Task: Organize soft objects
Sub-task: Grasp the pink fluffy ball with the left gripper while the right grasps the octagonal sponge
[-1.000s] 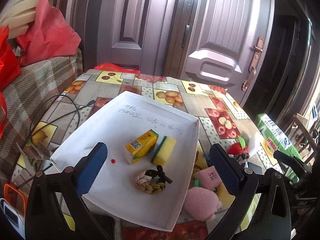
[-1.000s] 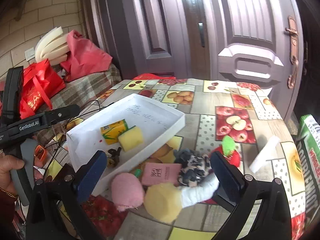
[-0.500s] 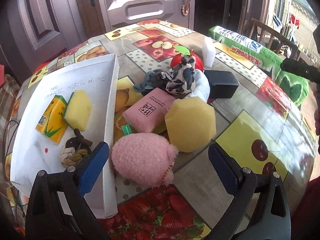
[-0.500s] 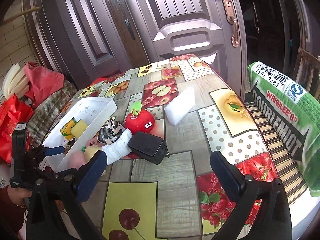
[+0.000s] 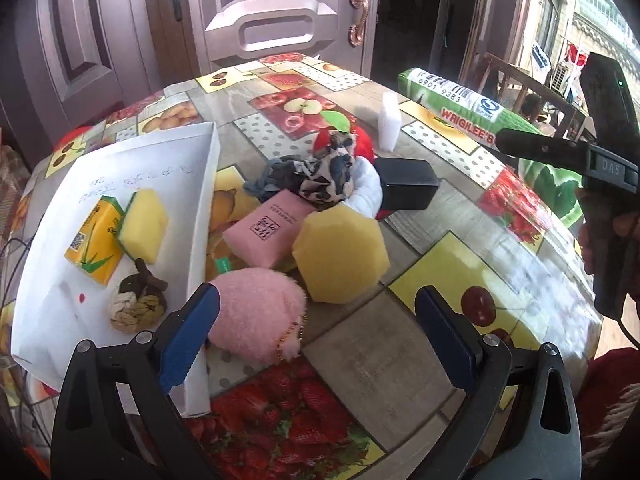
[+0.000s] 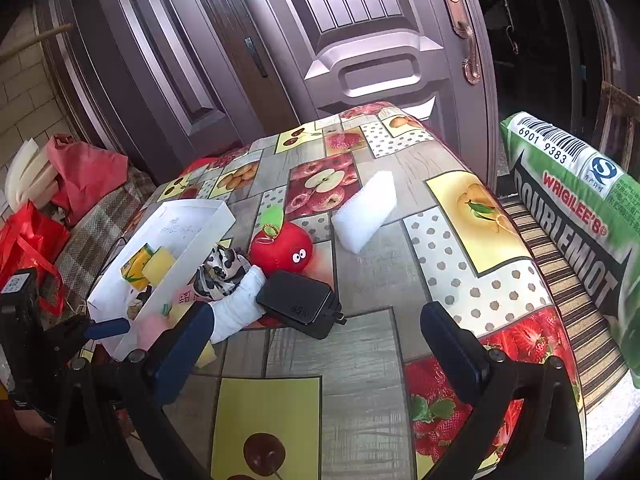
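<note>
A white tray (image 5: pixel 60 304) at the left holds a yellow carton (image 5: pixel 94 246), a yellow-green sponge (image 5: pixel 144 228) and a knotted rope toy (image 5: pixel 138 304). Right of it lie a pink plush (image 5: pixel 256 320), a yellow hexagonal sponge (image 5: pixel 340 254), a pink packet (image 5: pixel 268 232), a patterned scrunchie (image 5: pixel 320 172), a white cloth (image 5: pixel 366 196) and a red apple plush (image 6: pixel 280 246). My left gripper (image 5: pixel 316 340) is open, just in front of the pink plush. My right gripper (image 6: pixel 316 344) is open and empty above the table, near a black box (image 6: pixel 298 304).
A white foam block (image 6: pixel 366 210) stands on the fruit-print tablecloth (image 6: pixel 384 280) beyond the apple. A green sack (image 6: pixel 580 216) lies on a striped seat at the right. Red bags (image 6: pixel 80 176) sit on a sofa at the left. Doors stand behind the table.
Both grippers have swung to the right. The left view went from the tray to the pile of soft things and closed in on the pink plush. Nothing was picked up.
</note>
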A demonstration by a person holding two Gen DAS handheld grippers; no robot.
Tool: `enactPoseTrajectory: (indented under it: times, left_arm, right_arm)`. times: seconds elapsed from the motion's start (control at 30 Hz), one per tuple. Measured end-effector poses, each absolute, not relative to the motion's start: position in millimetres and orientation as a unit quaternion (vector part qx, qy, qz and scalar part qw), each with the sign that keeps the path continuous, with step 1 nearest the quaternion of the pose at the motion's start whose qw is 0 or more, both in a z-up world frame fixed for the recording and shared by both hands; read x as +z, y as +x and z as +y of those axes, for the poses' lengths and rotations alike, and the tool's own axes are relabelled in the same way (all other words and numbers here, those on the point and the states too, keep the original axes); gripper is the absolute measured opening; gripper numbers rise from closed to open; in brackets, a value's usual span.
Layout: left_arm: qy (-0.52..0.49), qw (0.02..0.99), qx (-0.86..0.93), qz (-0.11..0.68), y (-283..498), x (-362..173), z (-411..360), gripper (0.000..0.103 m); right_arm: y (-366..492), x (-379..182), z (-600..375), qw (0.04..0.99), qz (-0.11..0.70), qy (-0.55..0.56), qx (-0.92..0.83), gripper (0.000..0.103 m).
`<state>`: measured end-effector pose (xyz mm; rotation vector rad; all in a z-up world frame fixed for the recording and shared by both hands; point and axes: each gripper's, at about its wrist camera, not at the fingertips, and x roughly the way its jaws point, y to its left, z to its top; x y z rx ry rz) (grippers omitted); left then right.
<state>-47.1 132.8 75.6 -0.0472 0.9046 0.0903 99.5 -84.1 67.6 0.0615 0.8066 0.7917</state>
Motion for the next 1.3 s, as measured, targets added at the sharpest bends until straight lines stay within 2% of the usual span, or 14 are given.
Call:
enactPoseTrajectory:
  times: [0.23,0.3,0.5,0.63,0.77,0.9,0.97,1.07,1.3]
  left_arm:
    - [0.007,0.876,0.025,0.482,-35.5,54.4,134.6,0.099]
    - [0.009,0.87,0.018,0.493,-33.1,44.9,127.7,0.096]
    - [-0.018,0.882,-0.024,0.471,-38.3,61.0,115.1,0.093]
    - [-0.01,0.89,0.029,0.456,-35.2,69.8,131.9,0.093]
    - [-0.004,0.876,0.046,0.48,-22.7,58.5,148.5,0.093]
    - [0.037,0.856,0.013,0.515,-16.0,39.3,131.7,0.093]
    - [0.016,0.857,-0.003,0.515,-16.7,39.9,129.0,0.093]
    - [-0.08,0.858,-0.06,0.503,-22.0,50.7,133.4,0.093]
    - [-0.022,0.862,-0.007,0.506,-32.7,52.1,125.6,0.093]
  right_arm:
    - [95.9,63.2,-77.8,0.836,0.389,0.023,0.386,0.103]
    - [95.1,62.8,-76.4,0.835,0.391,0.021,0.388,0.103]
    - [95.5,62.0,-76.4,0.834,0.393,0.022,0.387,0.103]
    - [93.7,61.6,-74.8,0.832,0.392,0.021,0.391,0.103]
    - [91.9,60.7,-72.2,0.829,0.395,0.019,0.395,0.103]
    - [92.4,61.4,-73.2,0.829,0.395,0.019,0.395,0.103]
    - [93.3,61.3,-74.8,0.83,0.396,0.022,0.393,0.103]
    - [94.7,61.5,-75.0,0.83,0.397,0.025,0.391,0.103]
    - [89.6,60.5,-65.6,0.821,0.399,0.014,0.409,0.103]
